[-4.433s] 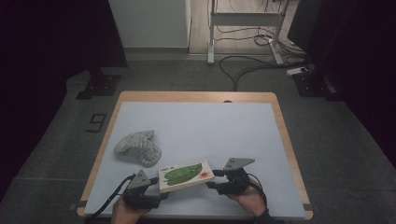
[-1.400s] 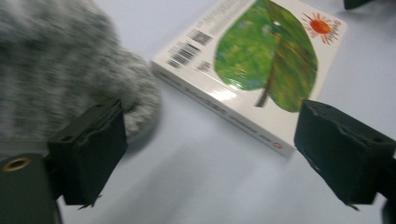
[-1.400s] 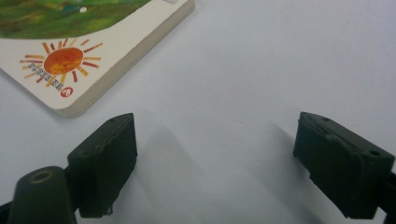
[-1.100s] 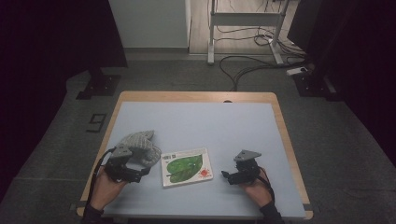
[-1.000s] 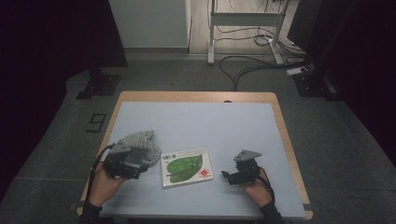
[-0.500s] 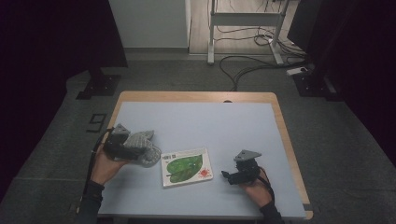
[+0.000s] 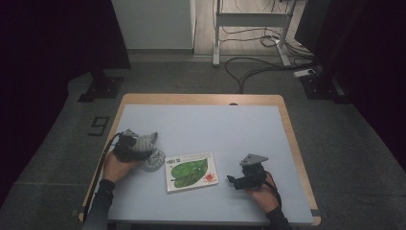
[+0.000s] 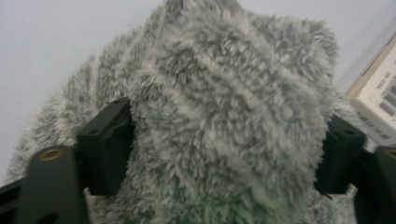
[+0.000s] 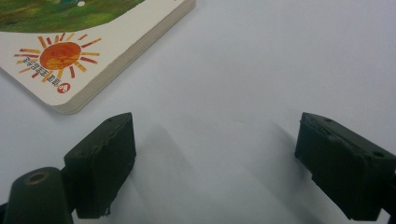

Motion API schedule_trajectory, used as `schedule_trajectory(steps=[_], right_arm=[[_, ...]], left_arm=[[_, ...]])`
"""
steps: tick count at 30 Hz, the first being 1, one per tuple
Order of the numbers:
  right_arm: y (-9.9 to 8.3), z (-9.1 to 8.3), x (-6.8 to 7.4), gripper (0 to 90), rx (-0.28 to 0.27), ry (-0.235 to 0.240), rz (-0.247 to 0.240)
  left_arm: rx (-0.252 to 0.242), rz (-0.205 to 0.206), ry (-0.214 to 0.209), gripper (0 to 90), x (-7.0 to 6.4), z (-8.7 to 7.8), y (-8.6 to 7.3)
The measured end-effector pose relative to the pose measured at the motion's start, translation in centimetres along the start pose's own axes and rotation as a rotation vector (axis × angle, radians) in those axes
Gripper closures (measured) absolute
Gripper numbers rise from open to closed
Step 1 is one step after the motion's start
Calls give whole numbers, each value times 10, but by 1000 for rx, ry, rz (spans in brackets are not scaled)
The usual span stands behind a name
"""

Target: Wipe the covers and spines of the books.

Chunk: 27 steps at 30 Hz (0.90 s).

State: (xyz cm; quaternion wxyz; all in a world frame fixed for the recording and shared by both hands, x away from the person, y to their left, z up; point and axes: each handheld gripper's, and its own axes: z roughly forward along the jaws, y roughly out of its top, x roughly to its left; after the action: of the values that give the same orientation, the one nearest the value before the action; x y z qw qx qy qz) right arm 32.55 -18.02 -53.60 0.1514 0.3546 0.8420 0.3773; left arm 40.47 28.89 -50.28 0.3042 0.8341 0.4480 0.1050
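Left tool [image 7: 131, 146] pinching fuzzy grey sock [image 7: 146, 151] at table's [image 7: 230, 124] left side, just beside book [image 7: 190, 171]. Right tool [image 7: 239, 181] spread wide, empty, low over table near book's corner.

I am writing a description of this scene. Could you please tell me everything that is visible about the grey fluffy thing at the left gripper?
The grey fluffy thing looks like soft plush fabric, grey with paler stripes, bunched into a lump. It lies on the table at its left side, just left of the book, and seems partly lifted. The left gripper has a fold of it between its jaws, one jaw on each side.
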Motion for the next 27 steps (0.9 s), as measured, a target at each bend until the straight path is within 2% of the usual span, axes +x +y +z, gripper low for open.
schedule_trajectory(steps=[4,7,9,12,14,16,21,24,27], right_arm=[[0,0,0,113,2,1,0],[0,0,0,114,2,1,-1],[0,0,0,114,1,1,-1],[0,0,0,114,1,1,-1],[0,0,0,114,0,0,-1],[0,0,0,114,1,1,-1],[0,0,0,114,1,1,-1],[0,0,0,114,1,1,-1],[0,0,0,114,2,1,1]], left_arm=[[-5,18,-5,396,-2,-3,-4],[-2,55,8,524,-5,-7,-3],[-1,68,14,561,-8,-12,-1],[-14,77,5,567,-11,-23,3],[-50,75,-7,566,-14,-34,5],[-64,74,-18,566,-16,-43,7],[-93,106,-40,563,-30,-62,19],[-102,138,-55,561,-45,-64,25],[-96,158,-83,559,-58,-57,28]])
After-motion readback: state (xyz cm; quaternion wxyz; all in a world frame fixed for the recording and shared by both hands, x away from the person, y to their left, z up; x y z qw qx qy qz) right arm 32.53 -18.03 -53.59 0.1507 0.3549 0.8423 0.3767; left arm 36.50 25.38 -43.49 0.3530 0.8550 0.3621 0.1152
